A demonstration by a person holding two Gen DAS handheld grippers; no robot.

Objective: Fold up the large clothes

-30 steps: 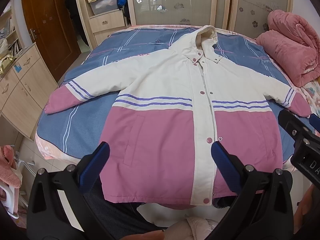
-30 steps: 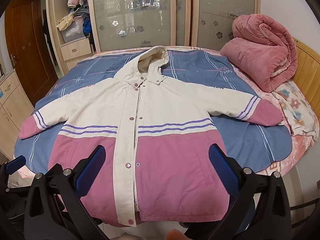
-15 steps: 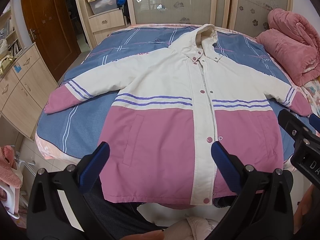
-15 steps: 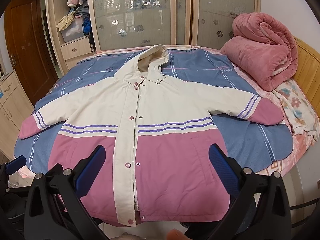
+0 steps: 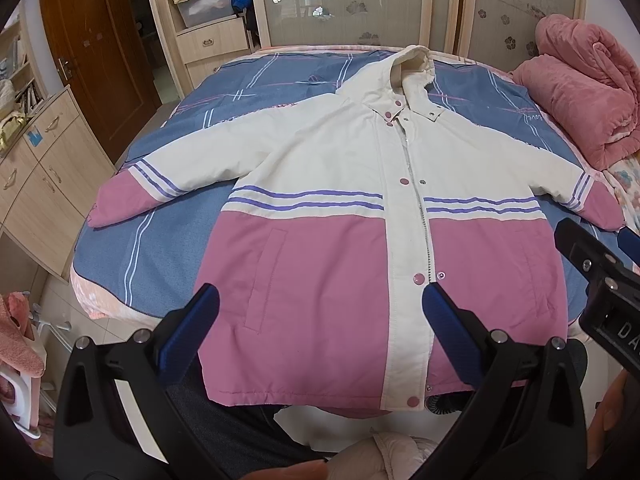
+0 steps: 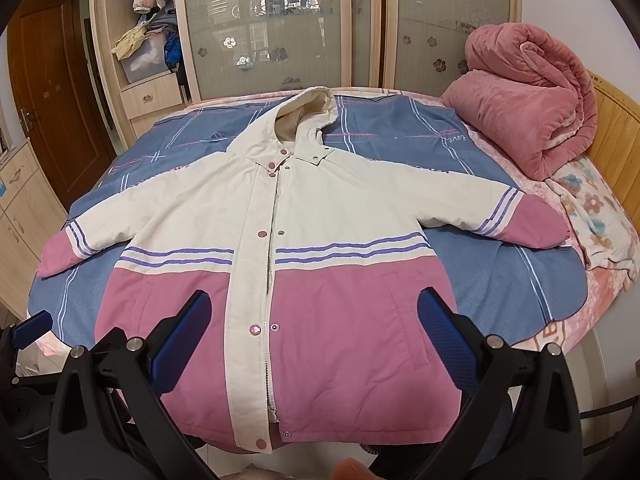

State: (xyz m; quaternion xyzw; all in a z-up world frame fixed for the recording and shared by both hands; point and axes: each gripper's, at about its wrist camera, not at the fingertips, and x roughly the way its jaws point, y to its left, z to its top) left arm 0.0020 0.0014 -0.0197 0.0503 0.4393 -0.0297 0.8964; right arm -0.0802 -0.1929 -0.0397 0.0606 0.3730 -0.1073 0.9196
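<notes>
- Pink and cream, the jacket (image 5: 332, 216) lies face up and spread flat on the bed (image 5: 168, 240), hood (image 5: 412, 64) toward the wardrobe, hem hanging a little over the near edge, both sleeves out to the sides.
- Left gripper (image 5: 320, 320) hovers above the hem with its jaws wide apart, holding nothing; right gripper (image 6: 314, 324) likewise, jaws apart and empty.
- No fold looks begun, so the likely first step is bringing a sleeve across the chest.
- Best grip: pinch the left sleeve (image 5: 132, 196) at the pink cuff, and the right sleeve (image 6: 524, 220) the same way, rather than mid-arm, so the padded fabric follows in one piece.
- Lift only enough to clear the body, then lay each sleeve flat along the striped band.
- Padding will spring back; press the crease down before letting go.
- Watch the overhanging hem, since a pull toward the near edge could drag the jacket off the bed.
- Rolled blanket (image 6: 532, 108) sits well apart and should not interfere.
</notes>
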